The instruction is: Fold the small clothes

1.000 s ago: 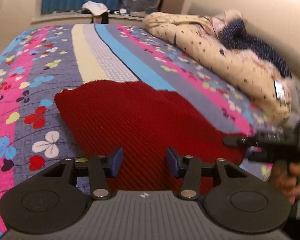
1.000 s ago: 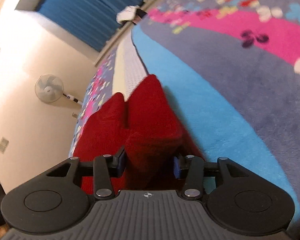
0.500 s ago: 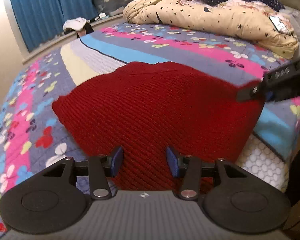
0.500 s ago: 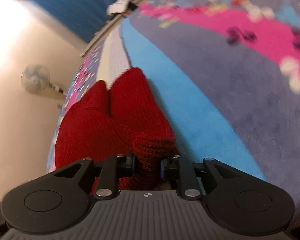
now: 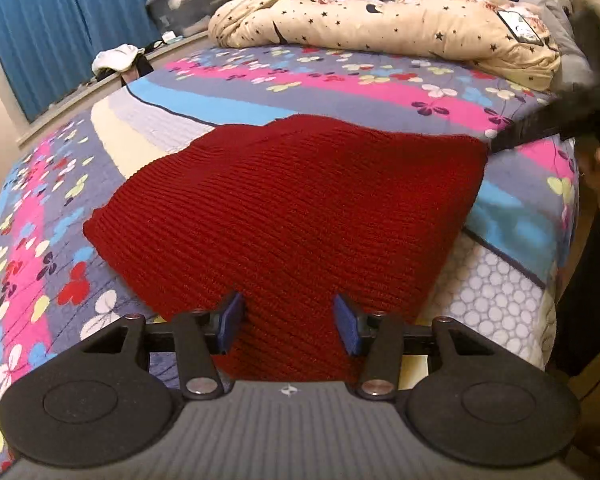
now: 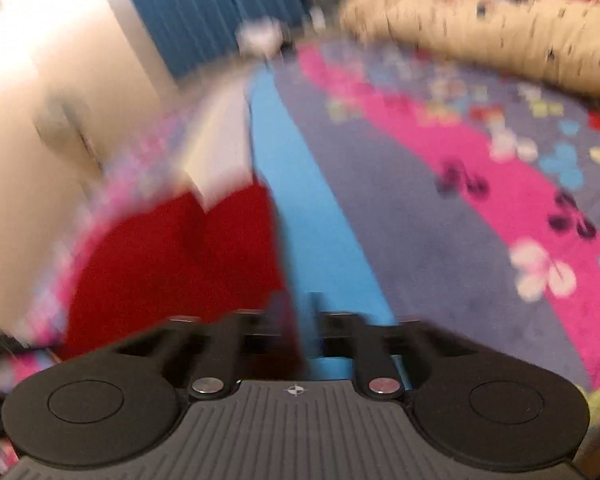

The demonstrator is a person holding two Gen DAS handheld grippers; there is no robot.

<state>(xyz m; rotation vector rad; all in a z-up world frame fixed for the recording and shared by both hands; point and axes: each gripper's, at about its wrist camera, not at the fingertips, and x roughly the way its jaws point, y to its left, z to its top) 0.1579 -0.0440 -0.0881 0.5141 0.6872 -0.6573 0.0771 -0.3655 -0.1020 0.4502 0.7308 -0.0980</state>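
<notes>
A dark red knitted garment (image 5: pixel 292 216) lies spread on the flowered bedspread (image 5: pixel 340 84). My left gripper (image 5: pixel 286 322) is open, its blue pads over the garment's near edge without pinching it. My right gripper (image 6: pixel 296 320) is nearly shut; the view is blurred, and the red garment (image 6: pixel 172 264) lies to its left with blue stripe showing between the fingers. In the left wrist view the right gripper (image 5: pixel 500 144) sits at the garment's far right corner.
A cream star-patterned duvet (image 5: pixel 380 20) is bunched at the back of the bed, with a phone (image 5: pixel 518 24) on it. Blue curtains (image 5: pixel 60 20), a grey storage box (image 5: pixel 188 4) and a white cloth (image 5: pixel 114 58) lie beyond. The bed edge drops at right.
The right gripper closed on the garment's corner and pulled it outward, flattening the garment; now that view is blurred by motion. The left gripper drew back, staying open.
</notes>
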